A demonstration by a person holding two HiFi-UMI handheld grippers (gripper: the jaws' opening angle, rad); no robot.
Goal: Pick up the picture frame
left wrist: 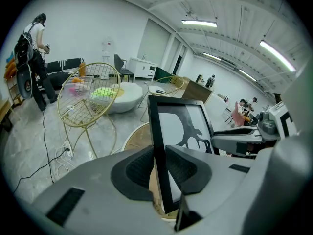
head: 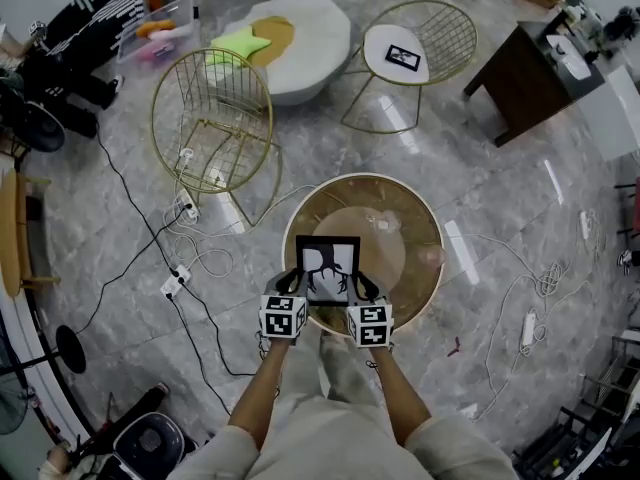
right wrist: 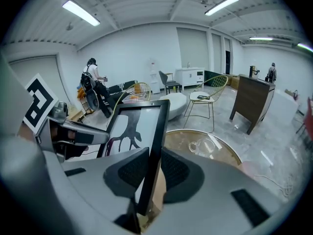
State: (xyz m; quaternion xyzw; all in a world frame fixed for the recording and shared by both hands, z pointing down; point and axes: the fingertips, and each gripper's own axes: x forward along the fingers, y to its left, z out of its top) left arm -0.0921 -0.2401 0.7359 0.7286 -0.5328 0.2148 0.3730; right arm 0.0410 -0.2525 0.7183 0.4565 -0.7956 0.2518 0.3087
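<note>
Clamping the picture frame [head: 328, 268] from both sides, the left gripper [left wrist: 157, 166] is closed on its left edge and the right gripper [right wrist: 152, 170] on its right edge. Frame is over the near side of the round table [head: 425, 230], black tree-like print showing; can't tell if it touches the tabletop.

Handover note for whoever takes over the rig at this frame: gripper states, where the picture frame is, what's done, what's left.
Left gripper: shut on the picture frame, at its left edge.
Right gripper: shut on its right edge.
Frame: held between both, over the round table's near side.
Done: both sides gripped.
Left: lift it clear; whether its bottom is off the table yet, I cannot tell.
</note>
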